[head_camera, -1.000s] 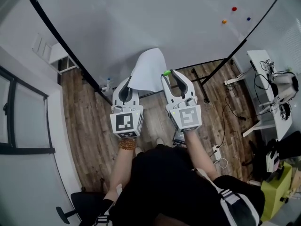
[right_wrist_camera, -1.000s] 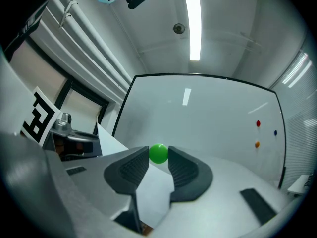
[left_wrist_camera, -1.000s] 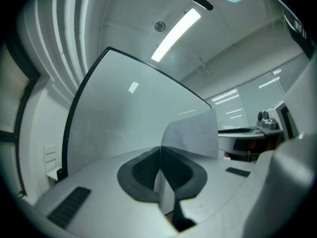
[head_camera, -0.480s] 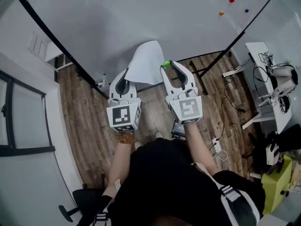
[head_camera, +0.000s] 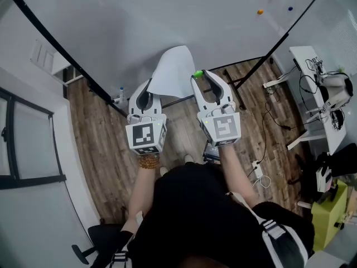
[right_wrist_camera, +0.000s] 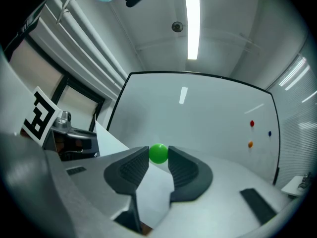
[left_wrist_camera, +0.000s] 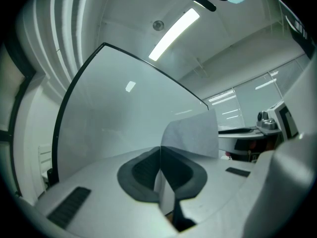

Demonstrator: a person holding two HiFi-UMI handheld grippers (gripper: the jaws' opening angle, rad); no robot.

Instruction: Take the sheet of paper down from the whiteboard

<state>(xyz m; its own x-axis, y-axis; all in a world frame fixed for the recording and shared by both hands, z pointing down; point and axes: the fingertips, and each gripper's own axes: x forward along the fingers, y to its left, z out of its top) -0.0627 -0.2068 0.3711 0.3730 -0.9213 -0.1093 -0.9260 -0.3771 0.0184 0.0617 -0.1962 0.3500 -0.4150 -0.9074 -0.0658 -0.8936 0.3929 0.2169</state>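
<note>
Between the two hand-held grippers, the sheet of paper stands against the whiteboard. The left hand-held gripper pinches its left edge. The right hand-held gripper clamps the green magnet at its right edge.

- Your head camera is looking steeply down at the whiteboard and floor.
- Both gripper cameras are looking along their fingers, sharing that whiteboard close up.
</note>
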